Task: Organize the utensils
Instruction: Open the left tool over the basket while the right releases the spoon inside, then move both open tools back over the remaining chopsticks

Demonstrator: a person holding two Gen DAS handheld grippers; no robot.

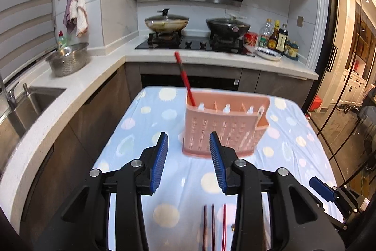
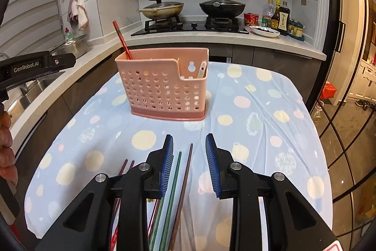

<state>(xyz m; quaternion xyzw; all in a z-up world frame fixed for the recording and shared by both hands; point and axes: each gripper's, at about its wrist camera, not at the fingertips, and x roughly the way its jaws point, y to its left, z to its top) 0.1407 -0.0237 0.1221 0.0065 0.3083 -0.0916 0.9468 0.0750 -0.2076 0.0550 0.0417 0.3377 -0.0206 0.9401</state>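
Where both claws gape, left claw (image 1: pixel 188 140), right claw (image 2: pixel 189 141), perforated pink plastic caddy (image 2: pixel 164 88), slender chopsticks (image 2: pixel 182 189).

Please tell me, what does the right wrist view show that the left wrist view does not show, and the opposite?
Only the right wrist view shows the holder's round-hole front wall, a pale utensil in its small side pocket, a green chopstick and a brown chopstick lying between the open jaws of the right gripper.

Only the left wrist view shows the sink and the open left gripper from behind.

Both show the pink holder upright on the dotted cloth, with a red chopstick leaning in its left end.
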